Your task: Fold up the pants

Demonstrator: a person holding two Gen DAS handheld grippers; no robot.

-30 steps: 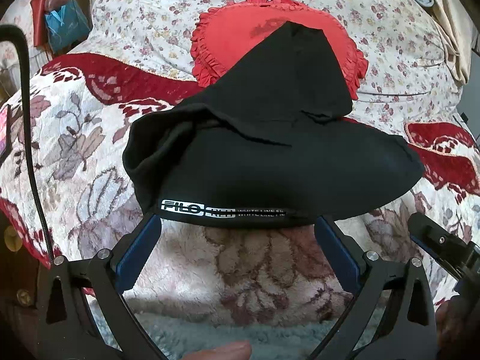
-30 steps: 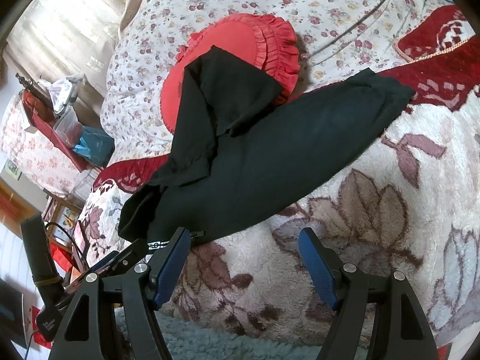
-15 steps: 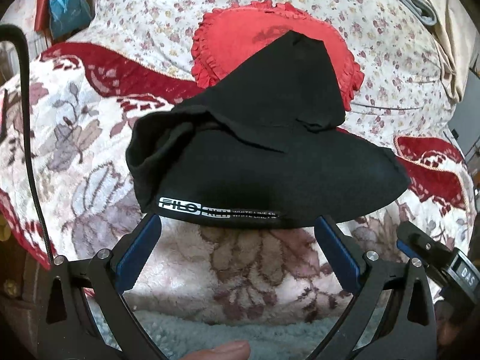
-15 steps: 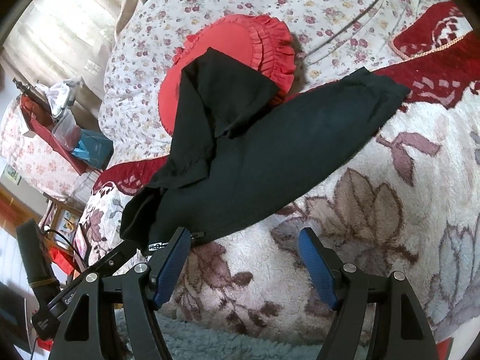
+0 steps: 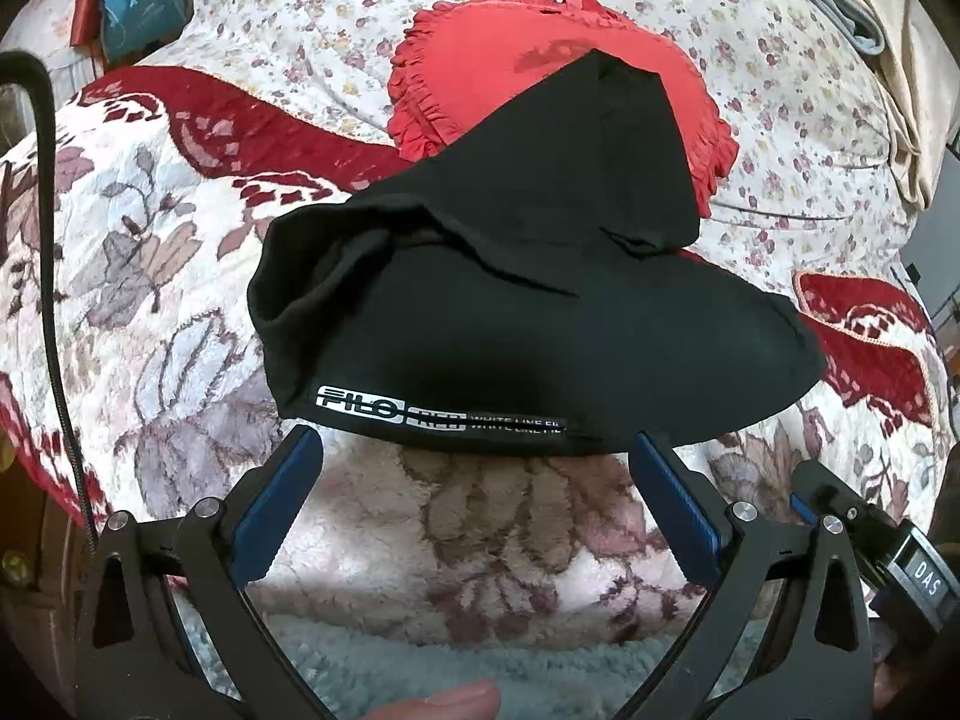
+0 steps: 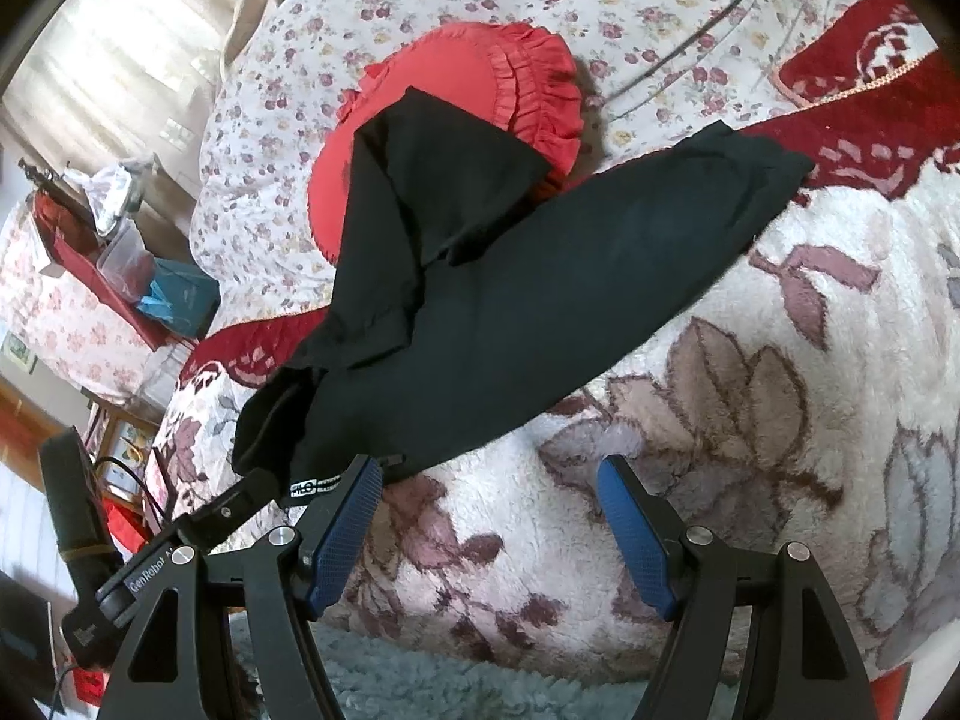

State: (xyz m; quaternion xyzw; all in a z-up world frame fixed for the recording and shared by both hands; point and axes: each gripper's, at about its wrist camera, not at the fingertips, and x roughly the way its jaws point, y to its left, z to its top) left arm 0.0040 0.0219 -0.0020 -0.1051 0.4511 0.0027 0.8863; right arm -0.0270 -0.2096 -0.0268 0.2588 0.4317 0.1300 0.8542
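Black pants (image 5: 540, 312) lie on a flowered plush blanket, one leg spread to the right, the other draped up over a red ruffled cushion (image 5: 516, 48). The waistband with white lettering (image 5: 438, 417) faces me. My left gripper (image 5: 474, 456) is open and empty, just short of the waistband. My right gripper (image 6: 489, 468) is open and empty, above bare blanket to the right of the waistband, its left finger (image 6: 348, 522) near the pants (image 6: 540, 300) edge. The left gripper's body (image 6: 180, 546) shows at lower left in the right wrist view.
The blanket (image 5: 480, 552) covers the bed, with a floral quilt (image 5: 780, 120) behind the cushion (image 6: 480, 72). A black cable (image 5: 48, 240) hangs at the left. A red box and blue bag (image 6: 168, 300) sit beside the bed. A pale fleece edge (image 6: 450, 678) lies closest to me.
Both grippers have shifted slightly; the view has drifted a little, with the pants sitting a touch higher and closer. The pants have not moved, and both grippers stay open.
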